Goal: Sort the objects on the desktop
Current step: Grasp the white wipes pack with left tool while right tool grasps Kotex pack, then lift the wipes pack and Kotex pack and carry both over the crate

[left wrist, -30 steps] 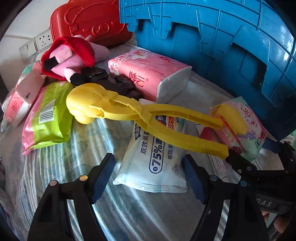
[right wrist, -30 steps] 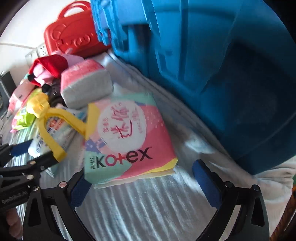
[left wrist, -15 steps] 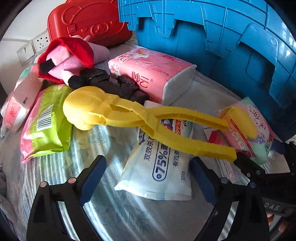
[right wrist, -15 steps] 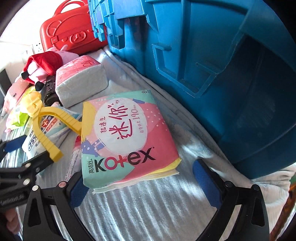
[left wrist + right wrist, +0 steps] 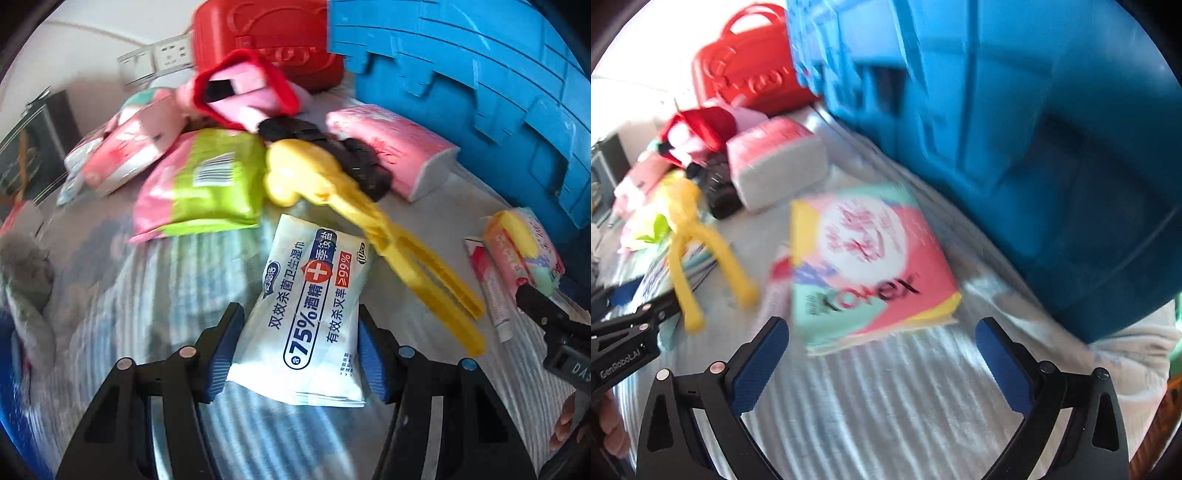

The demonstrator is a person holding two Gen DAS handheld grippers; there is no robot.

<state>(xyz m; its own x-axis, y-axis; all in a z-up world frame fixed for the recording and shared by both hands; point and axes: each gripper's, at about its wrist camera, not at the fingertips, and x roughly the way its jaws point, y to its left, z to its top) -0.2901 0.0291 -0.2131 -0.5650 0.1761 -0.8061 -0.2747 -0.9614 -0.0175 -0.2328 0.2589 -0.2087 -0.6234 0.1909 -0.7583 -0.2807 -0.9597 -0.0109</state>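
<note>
A white 75% alcohol wipes pack [image 5: 314,317] lies on the striped cloth. My left gripper [image 5: 299,350] stands open around its near end, a blue pad on each side; I cannot tell if the pads touch it. Yellow plastic tongs [image 5: 373,229] lie across the pack's far right corner. A pink Kotex pack [image 5: 868,262] lies in front of my right gripper [image 5: 882,354], which is open and empty, just short of the pack. The Kotex pack also shows in the left wrist view [image 5: 524,251].
A big blue crate [image 5: 480,92] stands at the right, a red case [image 5: 266,33] behind. A pink tissue pack [image 5: 391,147], a green-pink pack [image 5: 207,184], a red-pink plush [image 5: 243,88] and dark items [image 5: 332,151] crowd the back. A thin tube [image 5: 491,288] lies beside the Kotex pack.
My left gripper has moved forward and left and narrowed, so its pads now flank the wipes pack. My right gripper has shifted slightly; the view is blurred by motion.
</note>
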